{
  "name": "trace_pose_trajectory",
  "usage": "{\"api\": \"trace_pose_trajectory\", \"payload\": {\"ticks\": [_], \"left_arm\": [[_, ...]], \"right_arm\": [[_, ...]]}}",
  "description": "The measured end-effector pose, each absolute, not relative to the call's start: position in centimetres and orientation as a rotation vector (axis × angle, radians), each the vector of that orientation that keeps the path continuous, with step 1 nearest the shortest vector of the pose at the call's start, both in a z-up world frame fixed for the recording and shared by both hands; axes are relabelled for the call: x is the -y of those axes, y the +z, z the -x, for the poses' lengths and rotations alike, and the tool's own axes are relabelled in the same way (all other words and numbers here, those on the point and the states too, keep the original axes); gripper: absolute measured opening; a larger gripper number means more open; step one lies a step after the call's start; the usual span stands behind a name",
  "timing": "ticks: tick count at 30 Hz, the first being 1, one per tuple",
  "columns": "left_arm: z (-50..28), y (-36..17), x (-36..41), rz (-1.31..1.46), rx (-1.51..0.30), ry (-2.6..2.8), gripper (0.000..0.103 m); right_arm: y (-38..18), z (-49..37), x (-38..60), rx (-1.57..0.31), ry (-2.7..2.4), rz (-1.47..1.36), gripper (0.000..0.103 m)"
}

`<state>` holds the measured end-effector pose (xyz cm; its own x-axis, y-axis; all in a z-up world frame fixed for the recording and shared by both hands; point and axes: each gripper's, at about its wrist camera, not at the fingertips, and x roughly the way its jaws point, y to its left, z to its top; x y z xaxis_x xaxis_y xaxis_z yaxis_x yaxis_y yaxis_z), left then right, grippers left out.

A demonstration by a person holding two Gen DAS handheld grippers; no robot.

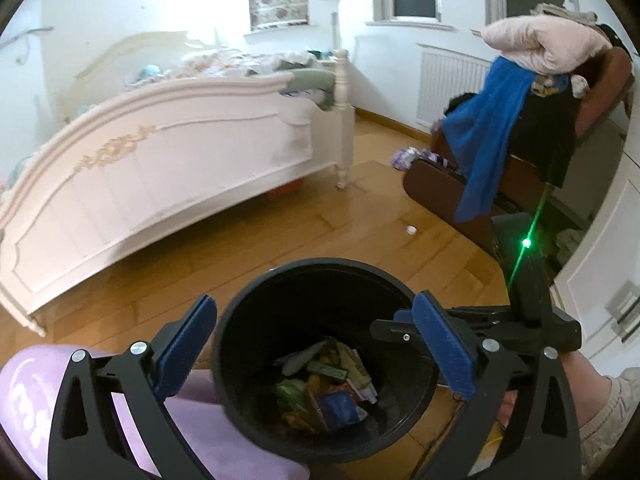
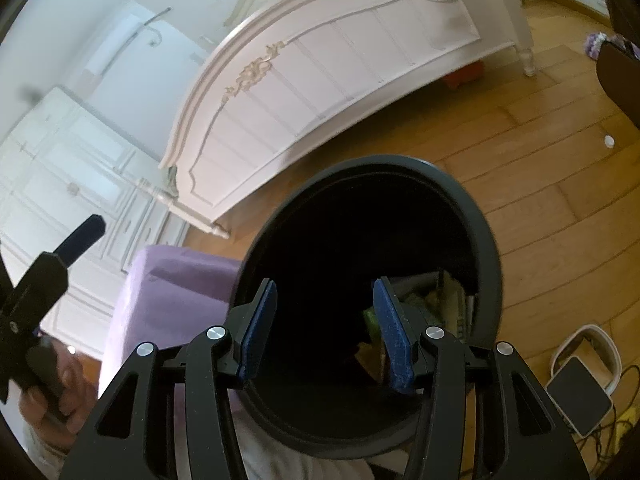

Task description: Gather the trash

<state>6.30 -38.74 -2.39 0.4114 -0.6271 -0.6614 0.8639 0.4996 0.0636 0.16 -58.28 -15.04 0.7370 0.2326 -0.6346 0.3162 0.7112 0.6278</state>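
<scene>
Left gripper [image 1: 316, 354]: jaws wide apart, empty, poised over the bin's mouth. Right gripper [image 2: 326, 332]: jaws parted, nothing held, just above the same opening. Bin [image 1: 256, 412]: black, on wooden floor [image 1: 360, 224] beside a purple cushion [image 1: 32, 400], partly filled with wrappers [image 1: 320, 384]. Small white cap [image 1: 411, 230]: loose on floor, well apart. Risk: a finger catching the rim could have tipped the bin, spilling its contents.

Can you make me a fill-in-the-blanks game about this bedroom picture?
1. The wrappers lie inside the round ____ bin.
2. A ____ cloth hangs over the brown chair.
3. The left tongs are ____, gripping nothing.
4. The tiny white cap lies on the ____ floor.

Missing words: black, blue, open, wooden.
</scene>
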Motion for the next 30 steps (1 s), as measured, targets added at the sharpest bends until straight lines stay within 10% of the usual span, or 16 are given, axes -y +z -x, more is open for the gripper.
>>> {"api": "trace_pose_trajectory", "payload": {"ticks": [30], "left_arm": [[-7.4, 1.8, 8.3, -0.069, -0.522, -0.229, 0.098]], "right_arm": [[-2.2, -8.0, 29.1, -0.671, 0.172, -0.269, 0.086]]}}
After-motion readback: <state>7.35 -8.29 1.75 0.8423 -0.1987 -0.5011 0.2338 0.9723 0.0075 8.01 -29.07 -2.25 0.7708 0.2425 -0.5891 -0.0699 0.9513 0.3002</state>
